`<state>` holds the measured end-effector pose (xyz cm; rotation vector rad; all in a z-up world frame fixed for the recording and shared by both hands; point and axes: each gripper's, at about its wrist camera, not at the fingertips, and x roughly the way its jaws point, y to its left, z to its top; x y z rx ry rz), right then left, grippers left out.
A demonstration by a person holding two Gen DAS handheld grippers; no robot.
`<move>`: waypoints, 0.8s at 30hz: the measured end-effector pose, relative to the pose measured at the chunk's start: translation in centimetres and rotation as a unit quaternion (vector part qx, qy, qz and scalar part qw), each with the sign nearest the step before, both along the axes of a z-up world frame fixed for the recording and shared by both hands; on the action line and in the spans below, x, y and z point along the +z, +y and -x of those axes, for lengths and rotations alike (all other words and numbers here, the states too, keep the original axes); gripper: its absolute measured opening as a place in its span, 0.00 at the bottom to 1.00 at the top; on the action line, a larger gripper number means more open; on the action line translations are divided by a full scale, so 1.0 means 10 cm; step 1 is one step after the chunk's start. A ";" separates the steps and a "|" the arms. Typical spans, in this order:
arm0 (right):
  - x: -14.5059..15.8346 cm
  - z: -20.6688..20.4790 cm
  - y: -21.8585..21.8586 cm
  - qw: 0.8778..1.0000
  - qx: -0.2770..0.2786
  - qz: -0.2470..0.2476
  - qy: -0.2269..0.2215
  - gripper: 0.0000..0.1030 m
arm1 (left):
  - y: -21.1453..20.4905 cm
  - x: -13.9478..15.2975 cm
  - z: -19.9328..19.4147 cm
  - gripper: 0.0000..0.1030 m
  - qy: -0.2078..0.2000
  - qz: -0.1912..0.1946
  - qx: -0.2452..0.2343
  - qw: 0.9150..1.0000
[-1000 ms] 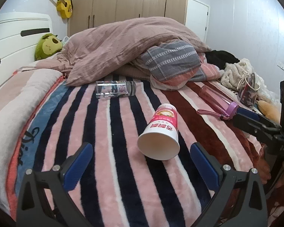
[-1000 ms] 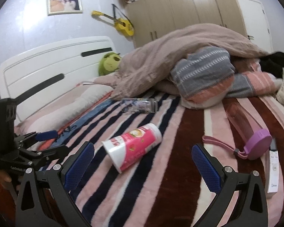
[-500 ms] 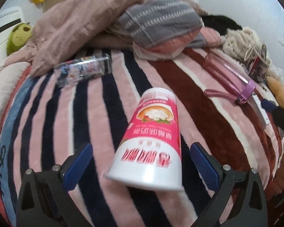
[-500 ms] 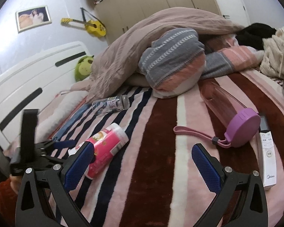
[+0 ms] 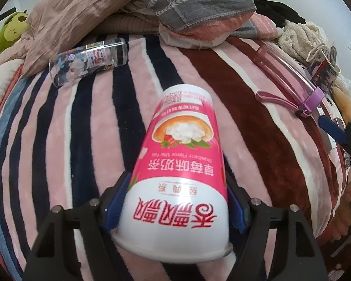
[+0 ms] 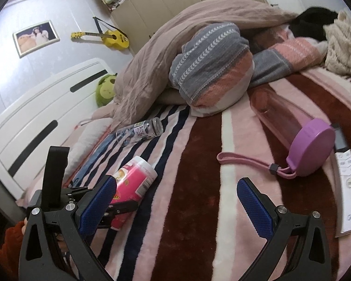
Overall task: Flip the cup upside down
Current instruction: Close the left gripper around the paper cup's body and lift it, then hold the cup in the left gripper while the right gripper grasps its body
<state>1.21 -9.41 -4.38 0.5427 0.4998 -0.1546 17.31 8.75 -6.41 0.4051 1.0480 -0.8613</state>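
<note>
A pink and white paper cup (image 5: pixel 182 164) lies on its side on the striped blanket, its wide rim toward the left wrist camera. My left gripper (image 5: pixel 175 201) is shut on the cup near its rim, one blue pad on each side. In the right wrist view the cup (image 6: pixel 133 180) lies at the lower left with the left gripper (image 6: pixel 119 207) around it. My right gripper (image 6: pixel 175 201) is open and empty above the blanket, to the right of the cup.
A clear glass bottle (image 5: pixel 89 58) lies behind the cup. A pink bottle with a purple lid (image 6: pixel 311 149) and a white remote (image 6: pixel 346 187) lie to the right. Piled bedding (image 6: pixel 210 70) fills the back. The striped blanket (image 6: pixel 199 210) covers the bed.
My left gripper moved forward around the cup and closed on it near the rim. My right gripper shifted a little to the right and stayed open.
</note>
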 end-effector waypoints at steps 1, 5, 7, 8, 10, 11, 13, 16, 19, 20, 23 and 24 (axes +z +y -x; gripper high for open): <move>-0.02 -0.02 -0.01 1.000 0.006 -0.007 -0.003 1.00 | 0.01 0.00 0.01 0.69 0.001 -0.003 -0.001 1.000; -0.04 -0.11 -0.02 0.999 0.038 -0.026 -0.009 1.00 | 0.08 0.04 0.06 0.69 0.013 -0.006 -0.006 1.000; -0.04 -0.19 0.01 0.998 0.060 -0.031 -0.010 1.00 | 0.12 0.07 0.12 0.69 0.012 -0.012 -0.012 1.000; -0.05 -0.22 0.03 0.997 0.068 -0.034 -0.010 1.00 | 0.14 0.08 0.14 0.69 0.011 -0.017 -0.014 1.000; -0.10 -0.30 0.05 0.995 0.084 -0.044 -0.006 1.00 | 0.22 0.09 0.21 0.69 0.014 -0.018 -0.017 1.000; -0.14 -0.34 0.07 0.994 0.093 -0.052 -0.001 1.00 | 0.26 0.10 0.24 0.69 0.019 -0.015 -0.018 1.000; -0.20 -0.38 0.11 0.992 0.110 -0.062 0.005 1.00 | 0.36 0.11 0.31 0.69 0.028 -0.005 -0.018 0.999; -0.30 -0.43 0.18 0.987 0.135 -0.090 0.013 1.00 | 0.45 0.11 0.40 0.69 0.033 0.000 -0.020 0.999; -0.35 -0.49 0.27 0.976 0.168 -0.137 0.009 1.00 | 0.54 0.11 0.49 0.69 0.041 0.012 -0.022 0.999; -0.37 -0.52 0.31 0.971 0.182 -0.155 0.011 1.00 | 0.56 0.11 0.50 0.69 0.043 0.016 -0.022 0.999; -0.45 -0.59 0.42 0.959 0.198 -0.195 0.046 0.94 | 0.61 0.08 0.56 0.69 0.046 0.023 -0.022 0.998; -0.48 -0.59 0.45 0.958 0.195 -0.201 0.057 0.89 | 0.62 0.06 0.57 0.69 0.046 0.025 -0.022 0.998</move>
